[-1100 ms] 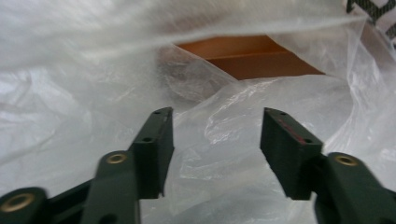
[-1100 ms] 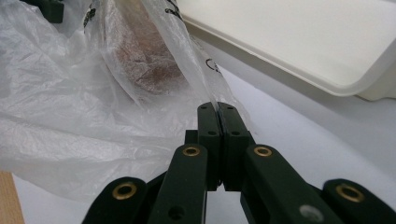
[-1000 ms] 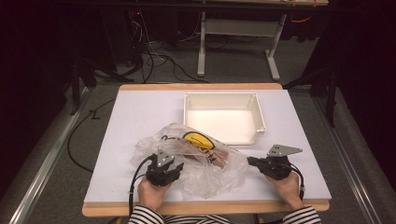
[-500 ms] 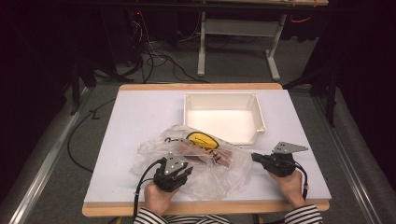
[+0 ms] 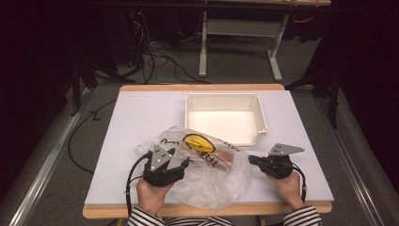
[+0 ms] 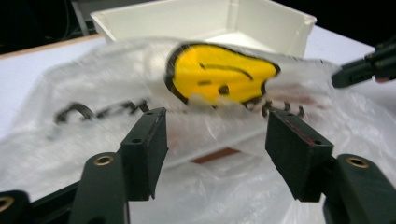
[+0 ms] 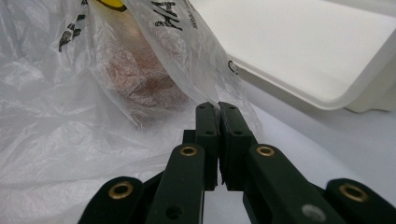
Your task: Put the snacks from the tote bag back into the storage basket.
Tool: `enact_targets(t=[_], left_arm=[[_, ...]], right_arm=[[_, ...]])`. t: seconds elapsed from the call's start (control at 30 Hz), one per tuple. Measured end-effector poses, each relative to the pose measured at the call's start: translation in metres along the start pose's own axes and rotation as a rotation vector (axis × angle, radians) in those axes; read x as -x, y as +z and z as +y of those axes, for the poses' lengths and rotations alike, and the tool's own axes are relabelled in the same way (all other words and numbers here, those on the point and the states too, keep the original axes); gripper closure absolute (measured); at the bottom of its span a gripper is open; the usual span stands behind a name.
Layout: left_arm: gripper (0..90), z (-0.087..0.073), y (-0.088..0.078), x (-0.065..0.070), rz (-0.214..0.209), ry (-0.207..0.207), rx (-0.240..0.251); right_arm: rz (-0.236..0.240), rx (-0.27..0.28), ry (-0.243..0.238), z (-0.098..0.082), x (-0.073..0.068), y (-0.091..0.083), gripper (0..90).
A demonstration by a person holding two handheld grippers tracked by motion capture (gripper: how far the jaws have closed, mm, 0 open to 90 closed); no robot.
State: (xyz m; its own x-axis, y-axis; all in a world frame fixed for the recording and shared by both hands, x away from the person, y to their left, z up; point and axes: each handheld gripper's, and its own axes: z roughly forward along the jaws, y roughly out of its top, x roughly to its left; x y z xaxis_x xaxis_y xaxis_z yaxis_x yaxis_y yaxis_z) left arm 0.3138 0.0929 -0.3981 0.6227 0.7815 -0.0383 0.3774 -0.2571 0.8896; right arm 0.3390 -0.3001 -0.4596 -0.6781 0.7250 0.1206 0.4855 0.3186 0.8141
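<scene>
A crumpled clear plastic bag (image 5: 211, 174) lies on the white table's near half. It bears a yellow smiley face (image 5: 197, 142) and black lettering, and something brown (image 7: 140, 79) sits inside it. My left gripper (image 5: 171, 165) hovers over the bag's left part; its jaws have just been opening. In the left gripper view they stand wide apart (image 6: 215, 126) with the bag (image 6: 93, 140) beyond them and no pad pressing on it. My right gripper (image 5: 254, 160) is at the bag's right edge. Its jaws (image 7: 218, 106) are shut on a fold of the plastic (image 7: 205, 70).
A shallow white tray (image 5: 223, 95) stands just behind the bag at the middle right, its near rim (image 7: 327, 100) close to my right gripper. The table's wooden front edge (image 5: 207, 209) runs below the hands. Bare table top (image 5: 141, 113) lies to the far left.
My left gripper has risen over the bag and its jaws have spread wider. The right gripper has stayed where it was, still pinching the plastic.
</scene>
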Motion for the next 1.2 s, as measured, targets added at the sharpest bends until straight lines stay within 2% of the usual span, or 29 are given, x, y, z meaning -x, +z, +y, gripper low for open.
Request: enact_targets(t=[0.23, 0.5, 0.97, 1.1, 1.2], left_arm=[[32.1, 0.01, 0.001, -0.02, 0.06, -0.035, -0.02], [29.1, 0.002, 0.012, -0.043, 0.102, -0.076, -0.083], [27.8, -0.02, 0.051, -0.059, 0.057, -0.117, -0.226], [38.6, -0.027, 0.055, -0.056, 0.034, -0.104, -0.257], [49.0, -0.031, 0.058, -0.054, -0.005, -0.1, -0.284]], right_arm=[[0.009, -0.006, -0.008, 0.001, -0.001, 0.0, 88.0], [0.01, -0.01, -0.017, 0.0, 0.0, -0.001, 88.1], [0.012, -0.027, -0.014, -0.001, 0.001, -0.001, 88.0], [0.009, -0.03, -0.01, -0.003, 0.003, -0.002, 88.1], [0.006, -0.032, -0.009, -0.003, 0.004, -0.002, 88.1]])
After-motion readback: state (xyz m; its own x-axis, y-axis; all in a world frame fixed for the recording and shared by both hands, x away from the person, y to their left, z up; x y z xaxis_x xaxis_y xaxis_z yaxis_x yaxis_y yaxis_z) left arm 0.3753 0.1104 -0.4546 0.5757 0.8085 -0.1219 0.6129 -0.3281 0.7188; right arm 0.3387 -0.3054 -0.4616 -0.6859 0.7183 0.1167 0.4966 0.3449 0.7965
